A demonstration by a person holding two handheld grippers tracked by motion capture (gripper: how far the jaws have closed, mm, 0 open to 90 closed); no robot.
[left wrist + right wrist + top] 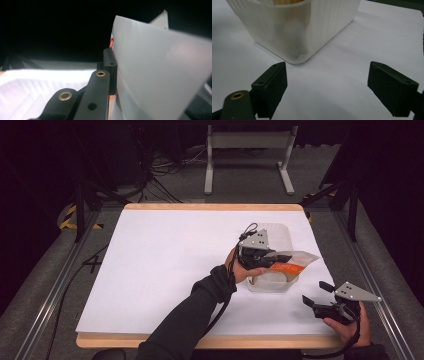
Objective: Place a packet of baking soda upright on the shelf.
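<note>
A: Left gripper?
B: Over the translucent ribbed plastic tub on the right side of the white-covered table. Its fingers are clamped on a translucent plastic pouch with an orange and red label. The pouch is held up over the tub's open top and sticks out to the right past the rim.

A: Left gripper view?
B: The pouch's pale sheet runs up along the right side of the black finger, touching it. A bit of red print shows at the finger's tip. White ribbed tub lies below left.

A: Right gripper?
B: Near the table's front right corner, held in the person's hand, well apart from the tub. Fingers spread wide, nothing between them.

A: Right gripper view?
B: The tub's rounded corner is ahead, above the left finger, not touching. Bare white table lies between the fingers. Something dark and blurred shows through the tub wall; can't tell what.

A: Behind the table?
B: A grey metal stand and cables on the floor.
</note>
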